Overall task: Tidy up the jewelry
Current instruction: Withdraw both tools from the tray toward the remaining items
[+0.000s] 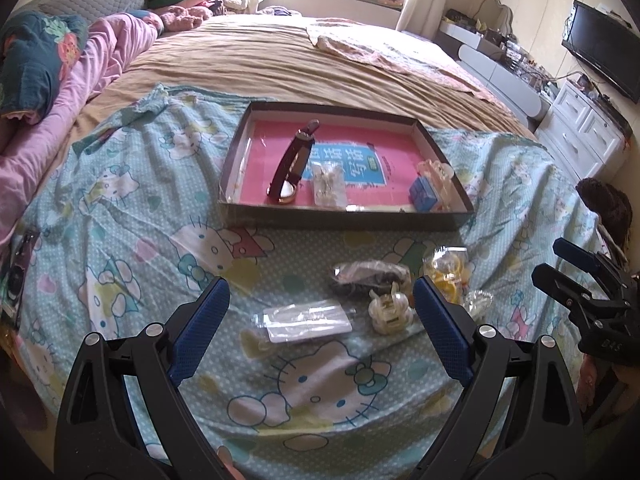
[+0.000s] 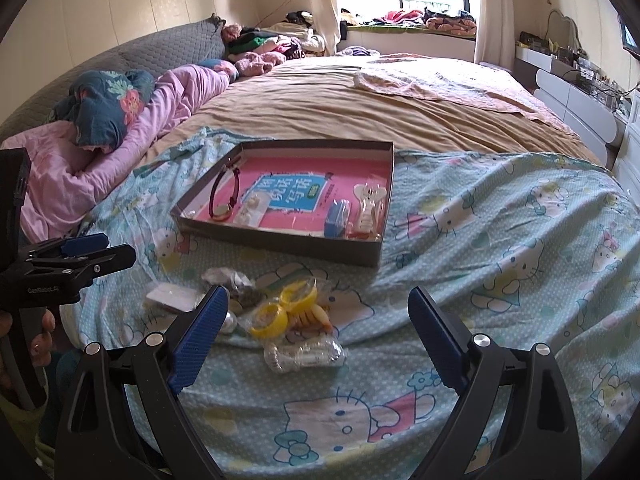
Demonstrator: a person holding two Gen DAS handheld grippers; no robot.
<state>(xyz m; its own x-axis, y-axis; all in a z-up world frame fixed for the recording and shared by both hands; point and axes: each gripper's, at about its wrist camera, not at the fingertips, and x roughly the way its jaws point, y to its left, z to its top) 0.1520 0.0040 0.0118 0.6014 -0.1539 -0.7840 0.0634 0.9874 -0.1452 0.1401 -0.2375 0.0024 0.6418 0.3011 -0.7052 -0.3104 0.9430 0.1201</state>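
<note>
Jewelry lies in two groups on the Hello Kitty sheet (image 1: 132, 216) spread over the bed (image 1: 280, 60). One group sits inside a shallow dark box lid (image 1: 344, 216) with a pink book cover as its floor: a maroon-strapped watch (image 1: 290, 168) standing on its edge near the left side, a small clear packet of earrings (image 1: 329, 186) just beside it, a blue box (image 1: 425, 196) and a clear hair claw (image 2: 370, 204) toward the right wall. The other group is loose on the sheet, near the front of the lid: a flat white card in a plastic sleeve (image 1: 308, 320), a cream hair claw (image 1: 392, 308), a bag of dark beads (image 1: 368, 274), a bag with yellow rings (image 2: 280, 308) and a clear bag holding a bracelet (image 2: 308, 356).

Left tongs (image 1: 322, 314) are spread wide and hold nothing, hovering low over the sheet with the white card and cream claw lying between their blue pads (image 1: 202, 328). Right tongs (image 2: 318, 320) are likewise spread and empty, above the yellow rings and the clear bracelet bag.

Farther off, a pink quilt (image 2: 100, 160) is bunched along the left of the bed, and a white dresser (image 1: 584, 132) stands to the right under a wall-mounted television (image 1: 600, 48).
</note>
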